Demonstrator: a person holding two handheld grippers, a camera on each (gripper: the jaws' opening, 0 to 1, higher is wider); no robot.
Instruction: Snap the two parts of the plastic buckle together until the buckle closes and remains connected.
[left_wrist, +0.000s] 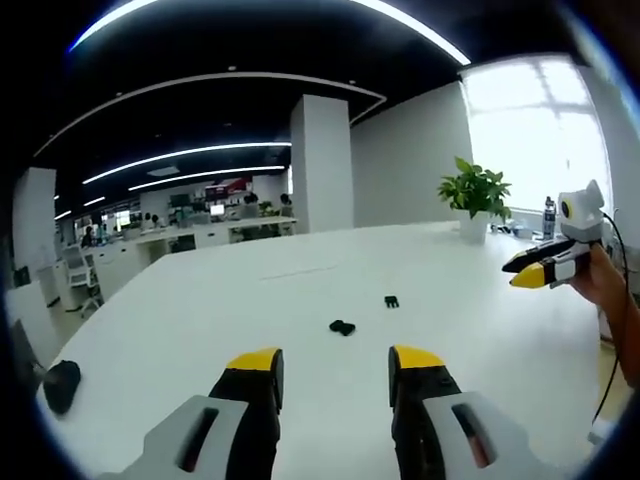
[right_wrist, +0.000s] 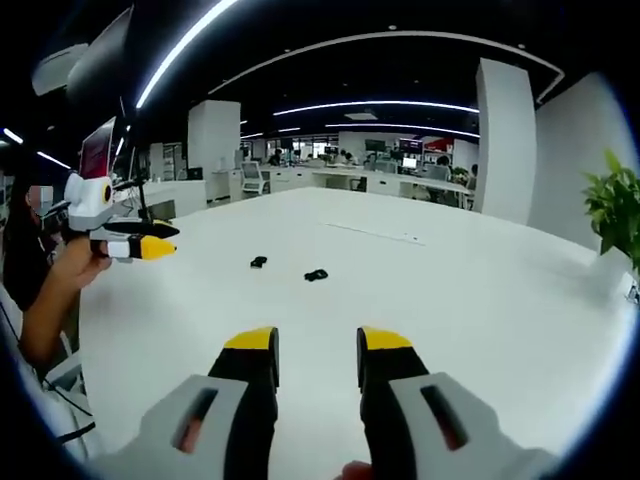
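1. We see the left gripper (left_wrist: 335, 365) spread wide and empty above the white table (left_wrist: 200, 300); both buckle halves lie ahead of its tips.
2. The rounded buckle half (left_wrist: 342, 327) sits nearer the tips, the pronged buckle half (left_wrist: 391, 301) beyond it, the two apart.
3. We see the right gripper (right_wrist: 318, 345) likewise spread, holding nothing, with both halves well ahead of it.

The surface (left_wrist: 300, 300) looks smooth and white, with a faint sheen. The two buckle parts (left_wrist: 342, 327) (left_wrist: 391, 301) look like dark matt plastic. Each gripper (left_wrist: 333, 372) (right_wrist: 315, 355) looks like matt plastic: grey body, black jaws, yellow tips.
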